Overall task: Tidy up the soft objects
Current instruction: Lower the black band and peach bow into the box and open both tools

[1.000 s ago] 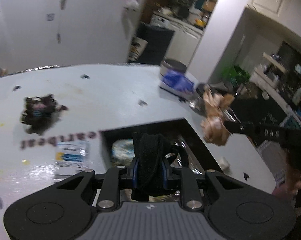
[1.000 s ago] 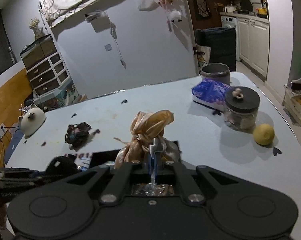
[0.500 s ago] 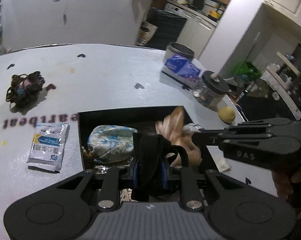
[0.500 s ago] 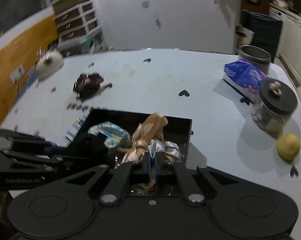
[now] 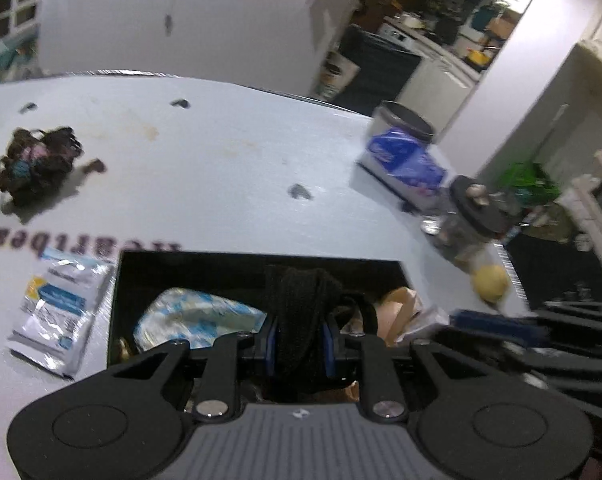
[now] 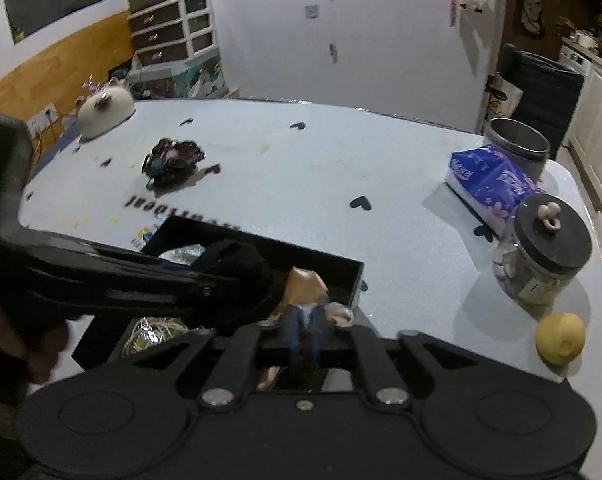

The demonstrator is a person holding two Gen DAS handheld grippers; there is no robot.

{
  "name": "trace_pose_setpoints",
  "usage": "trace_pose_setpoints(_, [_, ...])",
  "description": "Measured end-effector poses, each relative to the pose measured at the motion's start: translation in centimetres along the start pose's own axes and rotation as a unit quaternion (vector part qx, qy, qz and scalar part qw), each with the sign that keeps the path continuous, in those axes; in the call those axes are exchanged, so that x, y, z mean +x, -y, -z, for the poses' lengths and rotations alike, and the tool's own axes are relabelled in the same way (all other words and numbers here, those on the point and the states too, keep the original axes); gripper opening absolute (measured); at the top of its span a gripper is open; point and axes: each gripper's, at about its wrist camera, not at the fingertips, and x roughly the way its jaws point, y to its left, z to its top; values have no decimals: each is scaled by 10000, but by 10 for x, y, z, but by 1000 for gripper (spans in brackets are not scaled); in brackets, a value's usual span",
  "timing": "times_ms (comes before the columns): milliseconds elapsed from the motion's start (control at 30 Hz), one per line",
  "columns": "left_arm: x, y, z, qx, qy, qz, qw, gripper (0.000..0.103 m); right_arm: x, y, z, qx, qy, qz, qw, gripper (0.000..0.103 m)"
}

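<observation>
Both grippers now over the black box; right jaws opening.

A second ago the tan scrunchie (image 6: pixel 304 286) hung above the table; it now lies in the black box (image 6: pixel 343 270), between the right gripper (image 6: pixel 305 322) fingers as they part. The left gripper (image 5: pixel 299 342) stays clamped on the black fabric (image 5: pixel 301 304), lower over the box.

- The big pale table (image 6: pixel 301 184) holds a black box (image 6: pixel 341 268) at its near side.
- On the table: a dark scrunchie pile (image 6: pixel 173 162), a blue tissue pack (image 6: pixel 493 180), a jar (image 6: pixel 549 252), a lemon (image 6: pixel 561 338), a small packet (image 5: pixel 57 308).
</observation>
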Motion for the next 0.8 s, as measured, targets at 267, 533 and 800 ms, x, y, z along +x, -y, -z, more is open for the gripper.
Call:
trace_pose_setpoints(267, [28, 4, 3, 137, -4, -359, 9993, 40, -5, -8, 3, -247, -214, -149, 9994, 18])
trace_pose_setpoints(533, [-7, 5, 4, 300, 288, -212, 9989, 44, 21, -6, -2, -252, -348, -49, 9991, 17])
trace_pose_setpoints(800, [-34, 3, 4, 313, 287, -273, 9987, 45, 3, 4, -5, 97, -122, -183, 9997, 18])
